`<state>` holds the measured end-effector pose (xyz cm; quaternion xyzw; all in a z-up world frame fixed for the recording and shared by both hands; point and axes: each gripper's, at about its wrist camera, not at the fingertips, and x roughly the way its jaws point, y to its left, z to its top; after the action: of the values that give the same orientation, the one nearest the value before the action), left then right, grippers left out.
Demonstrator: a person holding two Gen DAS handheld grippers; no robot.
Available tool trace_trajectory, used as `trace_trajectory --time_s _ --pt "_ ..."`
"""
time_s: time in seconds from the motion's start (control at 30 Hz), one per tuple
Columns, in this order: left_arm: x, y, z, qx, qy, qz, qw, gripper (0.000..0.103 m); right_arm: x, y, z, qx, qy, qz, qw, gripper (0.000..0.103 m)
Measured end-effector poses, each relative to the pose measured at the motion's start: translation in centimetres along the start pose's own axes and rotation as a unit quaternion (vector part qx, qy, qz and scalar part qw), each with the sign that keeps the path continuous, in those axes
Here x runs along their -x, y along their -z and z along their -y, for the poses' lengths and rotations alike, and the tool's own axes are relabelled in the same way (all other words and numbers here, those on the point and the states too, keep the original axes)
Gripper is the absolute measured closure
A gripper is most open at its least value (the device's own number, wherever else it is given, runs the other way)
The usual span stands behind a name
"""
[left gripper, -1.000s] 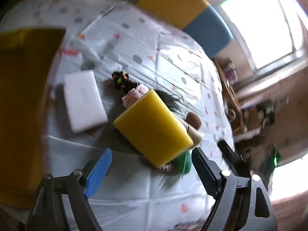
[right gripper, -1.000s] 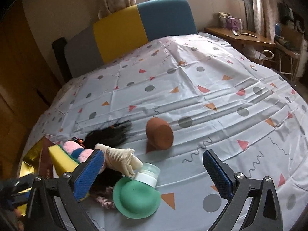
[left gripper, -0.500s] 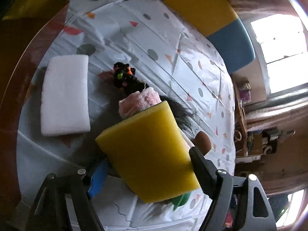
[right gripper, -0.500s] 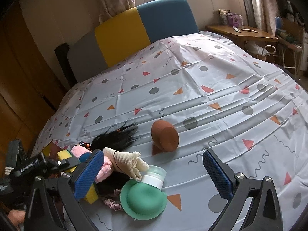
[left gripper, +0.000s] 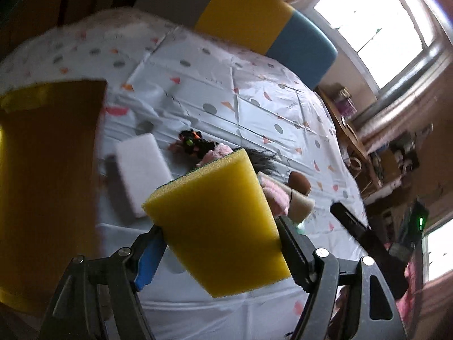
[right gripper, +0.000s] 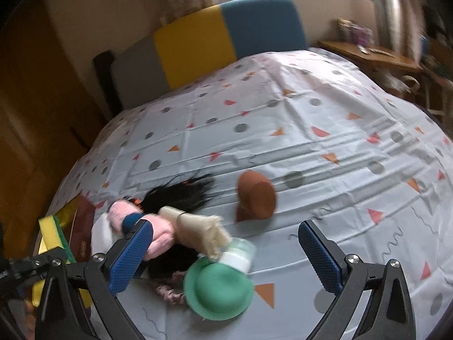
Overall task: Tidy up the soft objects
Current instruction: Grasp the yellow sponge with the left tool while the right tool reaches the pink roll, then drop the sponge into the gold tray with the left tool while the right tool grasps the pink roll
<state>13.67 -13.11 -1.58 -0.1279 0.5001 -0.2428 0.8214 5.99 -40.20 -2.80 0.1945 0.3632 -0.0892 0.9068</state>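
Yellow sponge (left gripper: 218, 226) is getting pinched crosswise as the left tool (left gripper: 220, 243) is closing, long axis pointing 11 o'clock, gold box (left gripper: 48, 170) sitting at 9 o'clock.

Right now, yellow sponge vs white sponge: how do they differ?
The yellow sponge is up off the bed between the left claw's closing jaws; the white sponge lies flat on the sheet, untouched. The yellow sponge has a green scrub layer on its underside; the white sponge is plain white all over. The yellow sponge is tilted; the white sponge lies level. Both are rectangular foam blocks.
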Motion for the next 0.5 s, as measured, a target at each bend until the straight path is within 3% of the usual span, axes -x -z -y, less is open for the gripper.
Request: trace_trajectory --time_s 0.13,0.23,0.4,0.5 --pt "3.1 0.9 -1.4 -0.039 -0.008 0.011 0.9992 0.027 -0.3 0.8 -3.4 0.076 -0.040 -0.011 0.996 0.001" --pt "4.9 1.2 -3.0 -0.043 -0.015 0.014 0.9989 0.027 -0.7 1.3 -6.5 0.139 -0.057 -0.019 0.988 0.013" --pt "8.0 1.2 -7.2 -0.013 -0.026 0.025 0.9993 0.027 -3.8 0.7 -11.7 0.235 -0.054 -0.055 0.969 0.018" --pt "9.6 0.9 -10.2 0.002 -0.043 0.032 0.9986 0.027 -6.8 1.0 -14.0 0.286 -0.033 -0.089 0.954 0.033"
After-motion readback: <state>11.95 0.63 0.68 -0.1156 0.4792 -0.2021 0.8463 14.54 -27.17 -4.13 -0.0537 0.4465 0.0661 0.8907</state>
